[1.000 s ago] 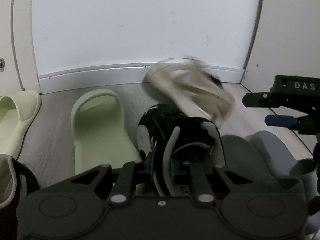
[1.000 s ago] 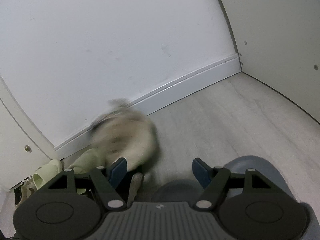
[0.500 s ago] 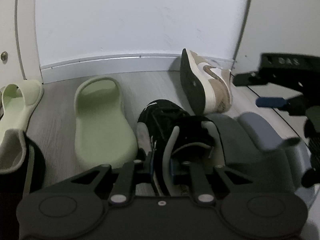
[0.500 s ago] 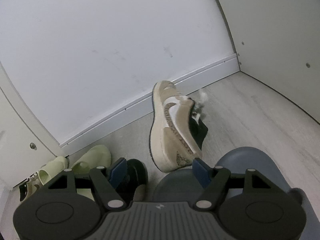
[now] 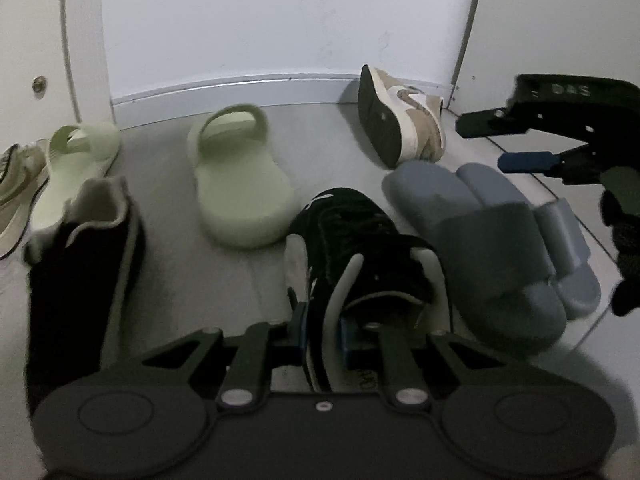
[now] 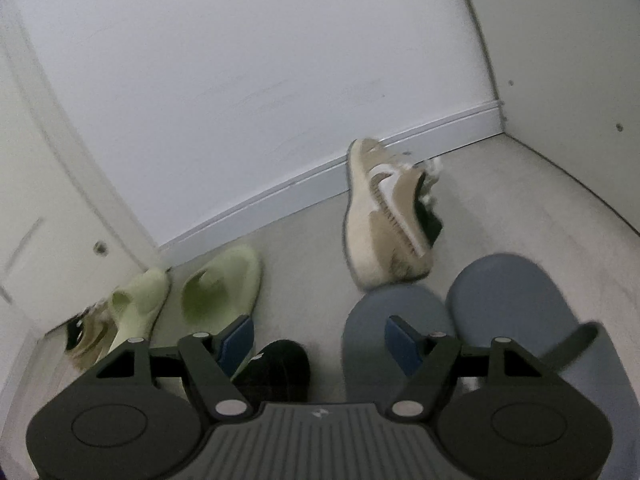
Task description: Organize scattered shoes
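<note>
My left tongs [image 5: 322,330] are pinched narrow on the heel collar of the black sneaker [image 5: 352,240], toe pointing away from me. My right tongs [image 6: 318,334] stand wide w/ nothing between the pads; from the left cam they show at the far right edge [image 5: 528,148].

Just right of the black sneaker, touching it: the pair of grey-blue slides [image 5: 492,232], side by side, directly ahead of and under my right tongs [image 6: 496,300]. Beyond them, near the baseboard [image 5: 240,84], the tan sneaker [image 5: 400,116] lies tipped on its side, dark sole facing my left tongs; upper and laces face the right cam [image 6: 384,216].

Ahead-left of the left tongs: one pale green slide [image 5: 236,184] flat on the floor, well apart from the tan sneaker. Further left, 2nd green slide [image 5: 76,164] by the door frame, another tan sneaker [image 5: 16,188] beside it at the edge. Close at left, a 2nd black shoe [image 5: 80,264], heel up; rest too dark to tell.
</note>
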`<state>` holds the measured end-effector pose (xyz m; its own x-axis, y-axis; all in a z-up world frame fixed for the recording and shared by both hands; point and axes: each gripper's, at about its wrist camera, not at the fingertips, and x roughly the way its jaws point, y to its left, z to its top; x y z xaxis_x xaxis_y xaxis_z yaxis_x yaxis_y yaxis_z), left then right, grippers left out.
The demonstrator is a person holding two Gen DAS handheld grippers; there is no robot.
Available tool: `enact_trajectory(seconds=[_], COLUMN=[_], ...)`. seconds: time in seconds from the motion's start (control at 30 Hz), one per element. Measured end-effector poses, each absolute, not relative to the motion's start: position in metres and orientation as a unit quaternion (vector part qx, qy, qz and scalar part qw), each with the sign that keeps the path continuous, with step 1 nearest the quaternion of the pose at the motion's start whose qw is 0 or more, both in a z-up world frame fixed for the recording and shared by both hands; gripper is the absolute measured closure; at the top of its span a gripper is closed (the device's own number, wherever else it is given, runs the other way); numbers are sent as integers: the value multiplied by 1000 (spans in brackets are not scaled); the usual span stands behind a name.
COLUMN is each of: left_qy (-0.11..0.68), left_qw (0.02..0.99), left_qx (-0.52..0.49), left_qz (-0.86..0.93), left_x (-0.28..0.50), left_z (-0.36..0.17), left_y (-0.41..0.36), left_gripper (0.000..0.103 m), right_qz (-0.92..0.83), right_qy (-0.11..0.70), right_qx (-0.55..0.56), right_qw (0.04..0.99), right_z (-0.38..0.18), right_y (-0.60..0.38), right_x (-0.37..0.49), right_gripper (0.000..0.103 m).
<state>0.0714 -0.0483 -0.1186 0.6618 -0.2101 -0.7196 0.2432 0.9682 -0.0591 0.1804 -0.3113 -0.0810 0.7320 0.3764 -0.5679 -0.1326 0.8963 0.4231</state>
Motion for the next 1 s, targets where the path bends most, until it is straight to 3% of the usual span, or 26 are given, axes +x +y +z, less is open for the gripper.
enact_trajectory(seconds=[0.3,0.5,0.63,1.0], left_qy=[378,355,353,352], left_qw=[913,927,930,929], left_qx=[-57,-47,-67,-107], left_qz=[-144,-113,-79,-41], left_x=[43,23,22,36], left_z=[-91,-75,-88,-96], left_y=[0,23,38,62], left_gripper=[80,76,76,76], right_qz=[248,334,356,342], right_qy=[413,456,461,455], right_qx=[105,24,17,82], right_qw=[870,825,813,819], right_z=[-95,-115,-124,-131], right_y=[-273,-225,-195,-155], right_x=[103,57,56,106], right_gripper=[29,31,44,54])
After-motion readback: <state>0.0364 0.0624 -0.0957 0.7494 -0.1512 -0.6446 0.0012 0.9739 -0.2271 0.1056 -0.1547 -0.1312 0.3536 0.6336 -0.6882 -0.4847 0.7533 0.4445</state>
